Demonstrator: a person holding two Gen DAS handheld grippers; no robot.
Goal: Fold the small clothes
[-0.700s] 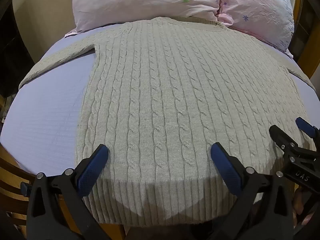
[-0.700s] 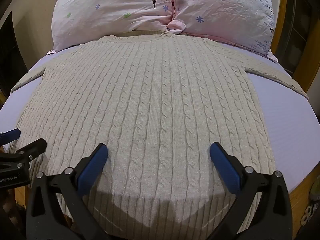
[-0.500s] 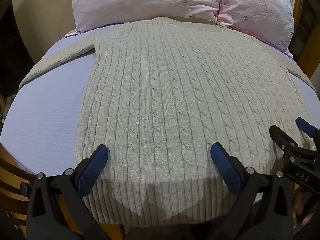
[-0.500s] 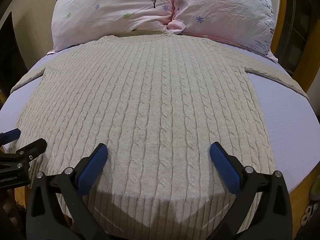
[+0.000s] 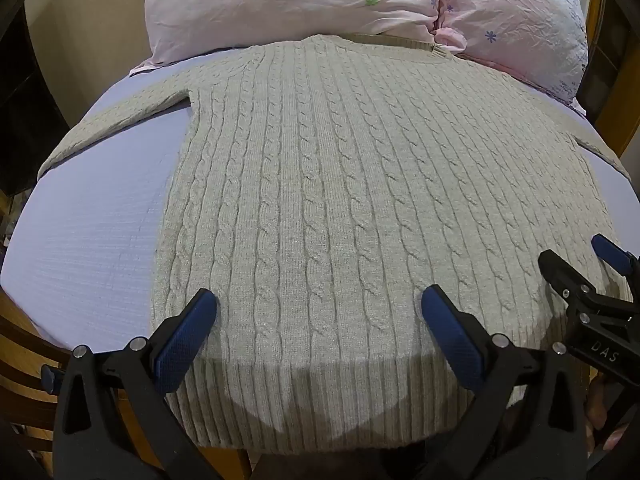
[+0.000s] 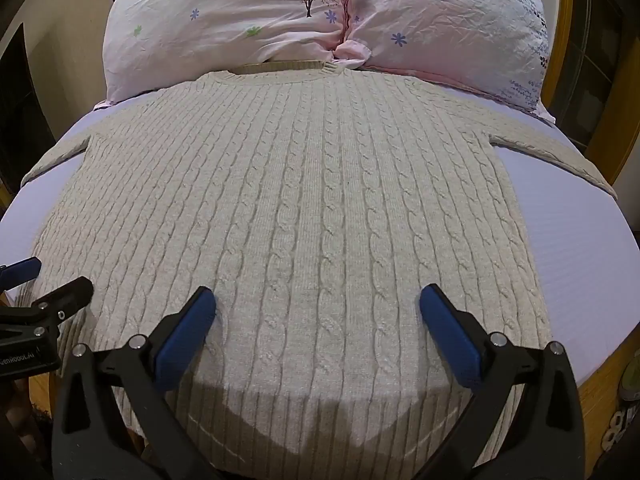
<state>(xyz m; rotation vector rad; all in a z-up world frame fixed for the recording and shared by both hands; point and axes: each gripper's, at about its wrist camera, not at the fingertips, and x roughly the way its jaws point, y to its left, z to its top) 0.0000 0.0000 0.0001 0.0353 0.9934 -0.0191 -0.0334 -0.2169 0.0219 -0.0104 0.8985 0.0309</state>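
Hovering with blue pads spread wide and gripping nothing: left tool [image 5: 318, 320], poised just above the lower body of the sweater [image 5: 360, 184], near the ribbed hem. Hanging likewise at full spread and empty: right tool [image 6: 317, 318], over the same hem band toward the other side. Showing at the right edge of the left view as a black frame with one blue pad tip, and at the left edge of the right view in the same way: the neighbouring tool in each case, the two sitting side by side above the hem.

Lying flat and face up across the bed [image 5: 92, 240], spread fully open: the cream cable-knit sweater, hem hanging slightly past the near bed edge, neckline touching the pillows. Stretching outward along the lavender sheet on both sides: the two sleeves [image 6: 556, 156], each angled toward a bed edge.

Resting at the head of the bed, pressed together: two pink pillows [image 6: 248, 20] printed with small flowers and a tree. Framing the bed on the right: wooden rails [image 6: 624, 92].
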